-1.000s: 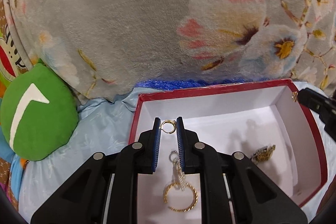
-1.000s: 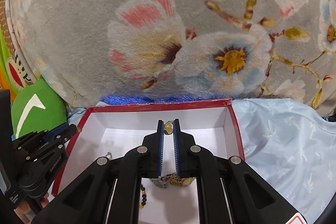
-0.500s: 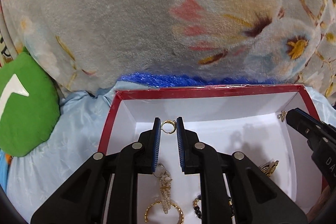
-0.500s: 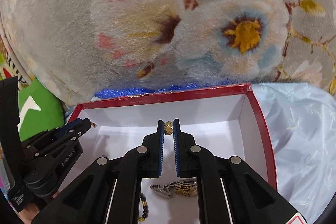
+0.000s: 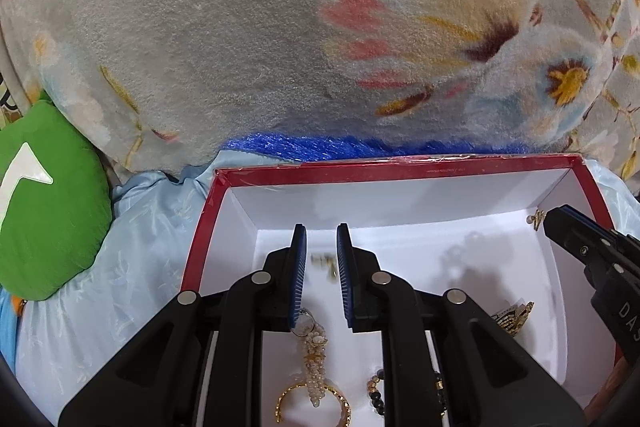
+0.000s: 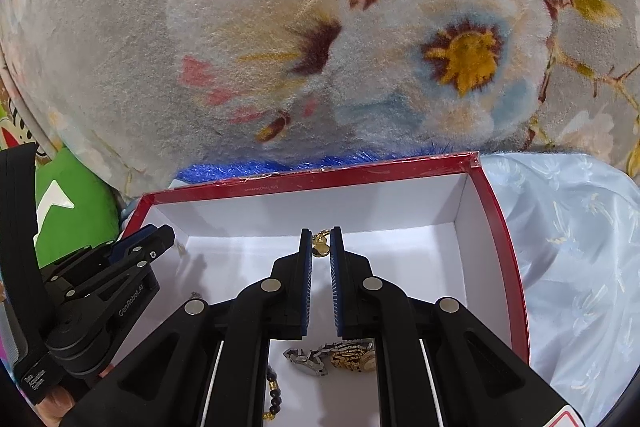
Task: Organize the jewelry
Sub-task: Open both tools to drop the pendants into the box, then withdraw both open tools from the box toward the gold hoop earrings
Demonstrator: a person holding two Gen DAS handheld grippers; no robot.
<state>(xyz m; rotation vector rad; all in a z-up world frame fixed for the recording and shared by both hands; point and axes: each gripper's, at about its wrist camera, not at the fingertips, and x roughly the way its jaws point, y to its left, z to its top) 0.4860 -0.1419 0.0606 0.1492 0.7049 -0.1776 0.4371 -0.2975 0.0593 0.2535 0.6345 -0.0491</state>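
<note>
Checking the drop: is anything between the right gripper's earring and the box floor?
Nothing visible. The earring, pinched at the tips of the right gripper, hangs over bare white floor of the box. The watch lies nearer, under the fingers; the left gripper is off at the box's left side.

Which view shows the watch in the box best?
Right wrist: the watch lies close and nearly whole, links clear. Left wrist shows only a part of it at far right, small and partly hidden.

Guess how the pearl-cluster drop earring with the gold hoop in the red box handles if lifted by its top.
The pearl-cluster drop earring with gold hoop looks jointed, so it probably dangles and swings. Probably light. Its small beads look delicate; a hard pinch might damage them.
</note>
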